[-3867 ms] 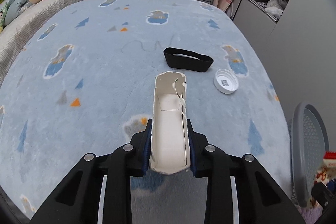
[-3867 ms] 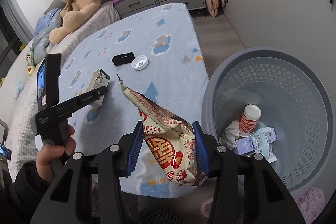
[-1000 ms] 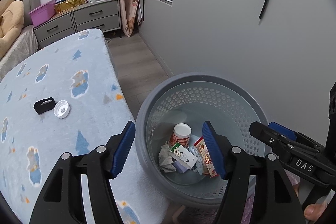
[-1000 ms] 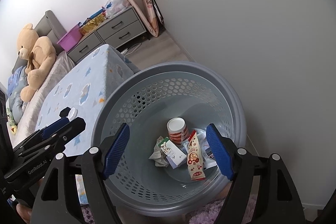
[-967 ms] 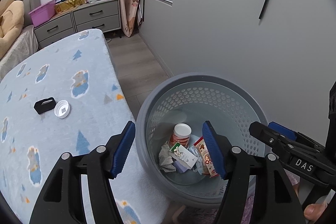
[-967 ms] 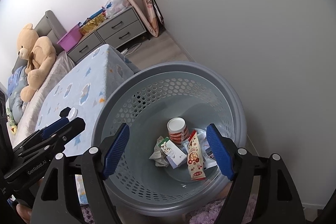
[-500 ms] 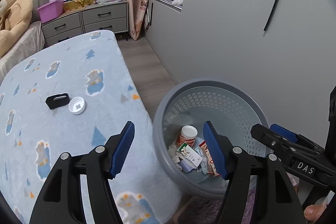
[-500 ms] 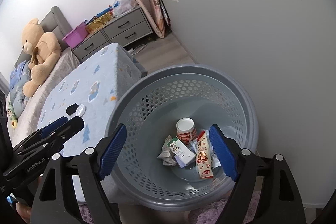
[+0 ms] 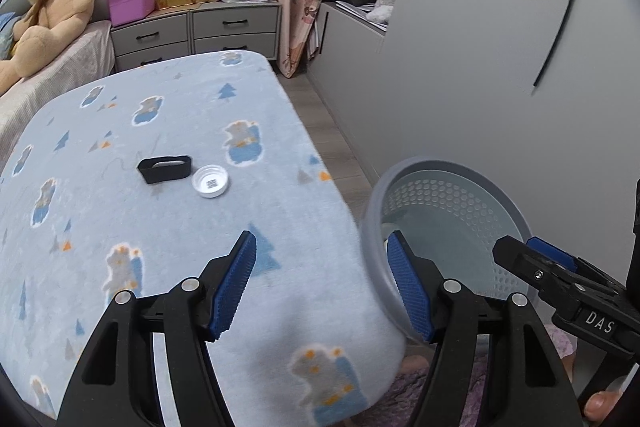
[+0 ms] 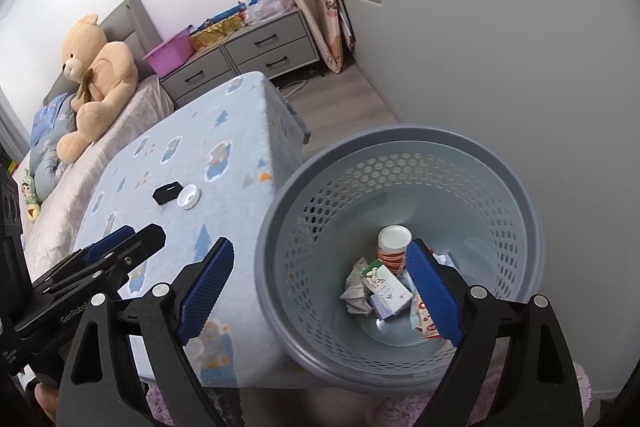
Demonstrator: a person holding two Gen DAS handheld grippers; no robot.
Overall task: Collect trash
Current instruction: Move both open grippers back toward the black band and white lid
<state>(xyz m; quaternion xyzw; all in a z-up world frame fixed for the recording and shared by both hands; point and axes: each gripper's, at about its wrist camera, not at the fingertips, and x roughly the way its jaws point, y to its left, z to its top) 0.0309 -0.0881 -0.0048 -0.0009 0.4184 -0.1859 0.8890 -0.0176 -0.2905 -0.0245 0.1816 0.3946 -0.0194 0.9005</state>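
Both grippers have drawn back from the basket toward the bed | left gripper (image 9: 322,285) wide, empty | right gripper (image 10: 320,287) jaws just opening wider, nothing between | ahead: basket (image 10: 516,187) holding carton (image 10: 386,289), cup (image 10: 394,245) | farther: white cap (image 9: 210,181), black band (image 9: 165,169) on blanket (image 9: 120,211).

"DAS" — right gripper (image 9: 560,279); "GenRobot" — left gripper (image 10: 116,247).

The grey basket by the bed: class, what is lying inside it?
Inside the basket lie a red-and-white cup, a small carton, crumpled paper and a red snack wrapper. The right gripper's finger covers part of the pile.
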